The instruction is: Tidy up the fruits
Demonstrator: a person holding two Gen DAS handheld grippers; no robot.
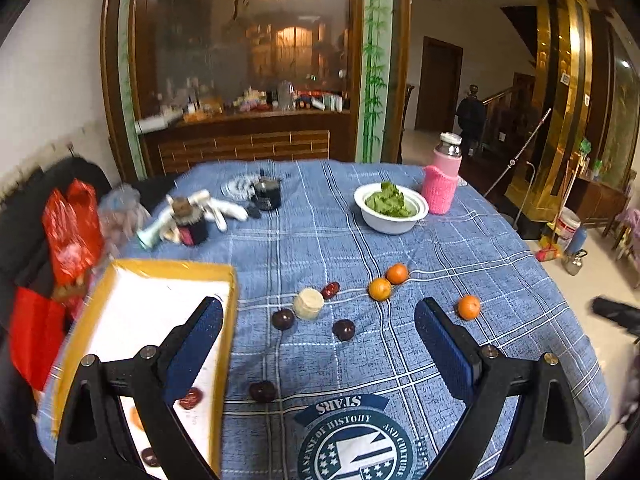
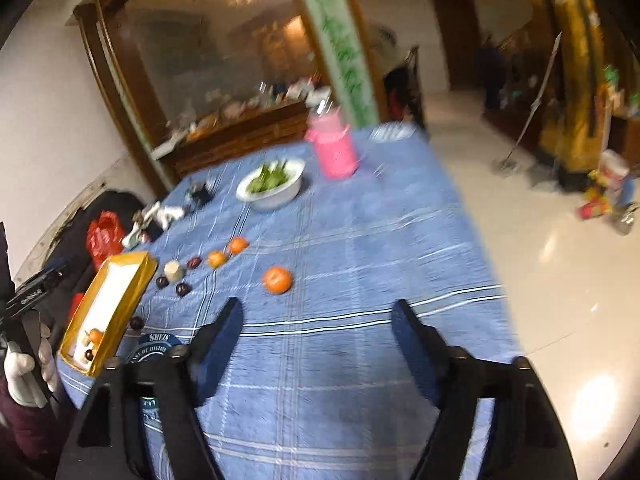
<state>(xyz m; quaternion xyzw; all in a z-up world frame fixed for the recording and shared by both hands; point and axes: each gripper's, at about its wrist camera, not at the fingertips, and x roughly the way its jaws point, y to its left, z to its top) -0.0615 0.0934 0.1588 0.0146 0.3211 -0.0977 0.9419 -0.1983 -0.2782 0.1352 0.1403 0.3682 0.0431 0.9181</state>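
My left tool w/ blue pads hangs wide, empty, above the blue plaid-clothed tabletop. Right tool likewise wide, empty. Three small round oranges and dark round plums lie loose on the cloth, near a cream cylindrical lid. Yellow-rimmed white cardboard box, at left, holds a few fruits. White bowl of greens sits farther back.

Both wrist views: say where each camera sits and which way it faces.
Left wrist: above the near table edge, facing across the blue cloth; open left gripper straddles yellow tray and plums.
Right wrist: further right, angled left; open right gripper below an orange; gloved hand shows.
Shared: tray, oranges, white bowl, pink bottle.
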